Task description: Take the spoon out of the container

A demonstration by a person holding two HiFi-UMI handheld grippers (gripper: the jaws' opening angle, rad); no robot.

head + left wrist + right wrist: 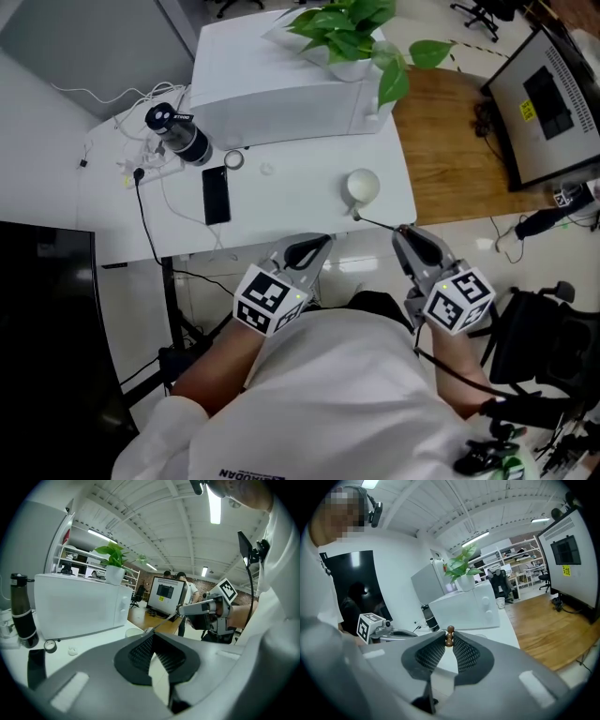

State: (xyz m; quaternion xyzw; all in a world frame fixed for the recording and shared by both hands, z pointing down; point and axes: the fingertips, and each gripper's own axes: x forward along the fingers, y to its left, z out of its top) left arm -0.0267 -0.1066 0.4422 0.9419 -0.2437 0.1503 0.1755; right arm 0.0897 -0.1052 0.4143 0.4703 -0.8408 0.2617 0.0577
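Observation:
A small white cup (362, 185) stands near the front right corner of the white table (291, 211). A thin spoon (378, 223) runs level from the cup's near side to my right gripper (401, 231), which is shut on its handle. The handle's brown beaded end (449, 636) pokes up between the pads. I cannot tell whether the spoon's far end touches the cup. In the left gripper view the spoon (164, 622) slants toward the right gripper (181, 611). My left gripper (323, 241) hovers at the table's front edge, left of the spoon, shut with nothing held.
A white microwave (272, 89) with a potted plant (349, 36) on top fills the back of the table. A black bottle (178, 133), a phone (216, 195), a tape roll (233, 160) and cables lie at the left. A screen (553, 94) stands on the wooden floor at the right.

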